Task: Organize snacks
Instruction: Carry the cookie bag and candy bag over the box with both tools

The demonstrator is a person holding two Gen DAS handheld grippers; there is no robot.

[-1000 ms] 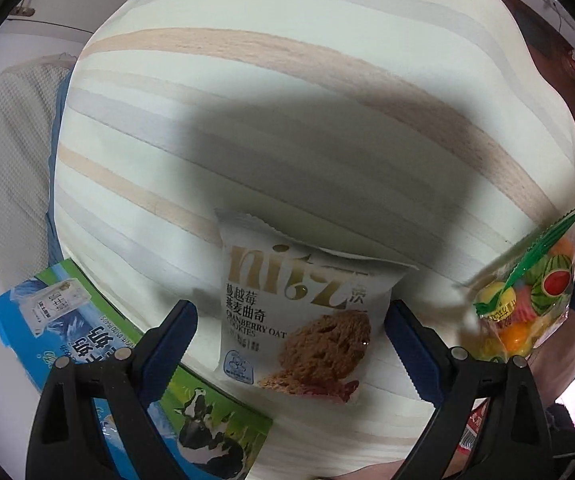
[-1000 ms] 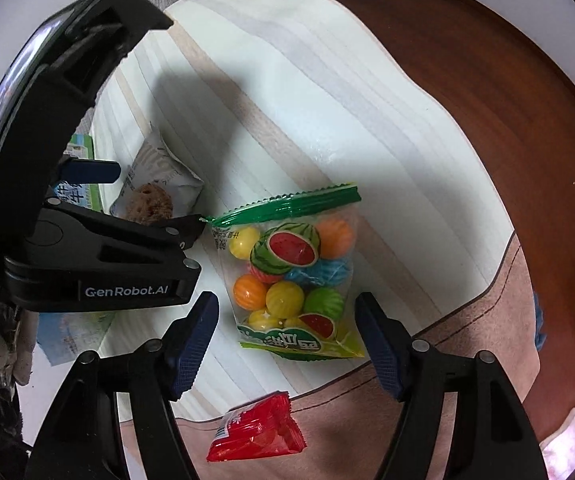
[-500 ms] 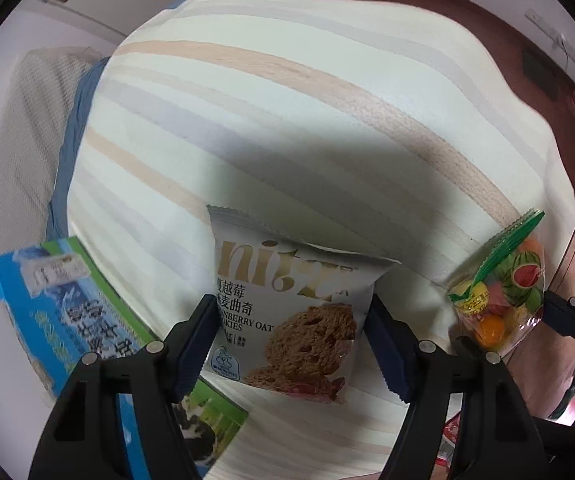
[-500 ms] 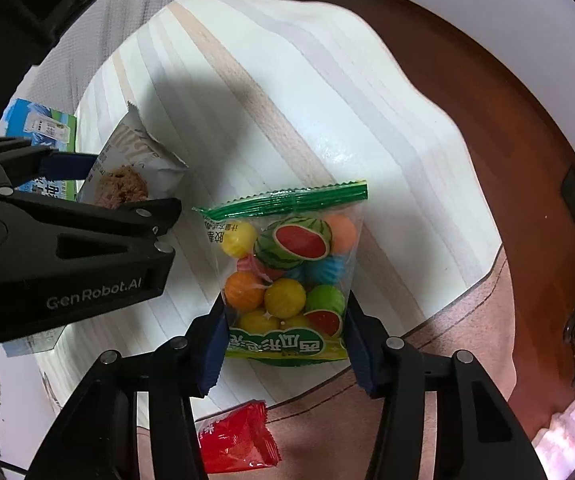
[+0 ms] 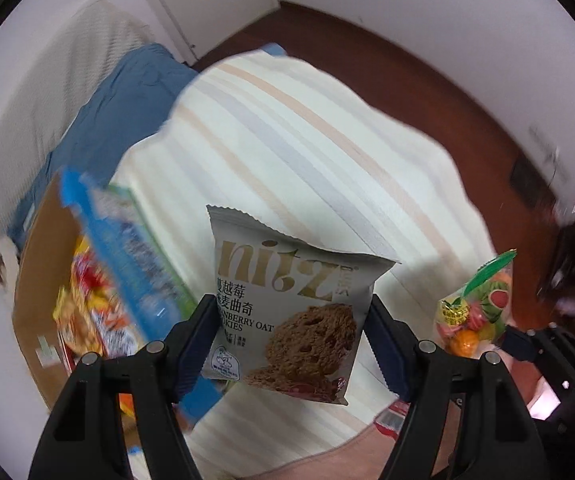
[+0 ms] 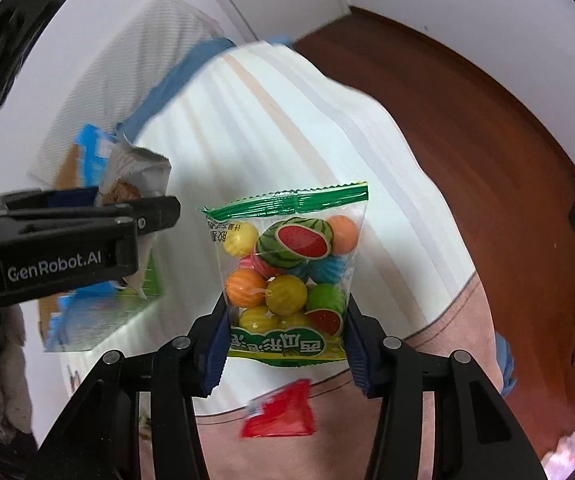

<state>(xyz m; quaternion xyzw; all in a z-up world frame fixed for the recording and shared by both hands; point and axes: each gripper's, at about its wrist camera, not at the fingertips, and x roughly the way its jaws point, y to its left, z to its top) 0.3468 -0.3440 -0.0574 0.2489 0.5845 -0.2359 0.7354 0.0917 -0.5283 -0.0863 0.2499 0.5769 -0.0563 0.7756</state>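
Observation:
My left gripper (image 5: 291,340) is shut on a white cranberry oat cookie packet (image 5: 287,304) and holds it up above the striped bedspread (image 5: 307,152). My right gripper (image 6: 285,332) is shut on a clear bag of coloured gum balls (image 6: 287,268), also lifted off the bed. The gum ball bag also shows at the right of the left wrist view (image 5: 475,308). The left gripper with the cookie packet (image 6: 127,184) shows at the left of the right wrist view. A red snack packet (image 6: 279,416) lies on the pink blanket below.
An open cardboard box (image 5: 35,288) holding several colourful snack packs sits at the left, with a blue and green milk carton box (image 5: 127,248) beside it. A blue sheet (image 5: 115,108) edges the bed. Brown wooden floor (image 6: 487,112) lies to the right.
Both grippers have closed on their packets and lifted them off the bed. The views have risen and pulled back, bringing the cardboard box and the room walls into view.

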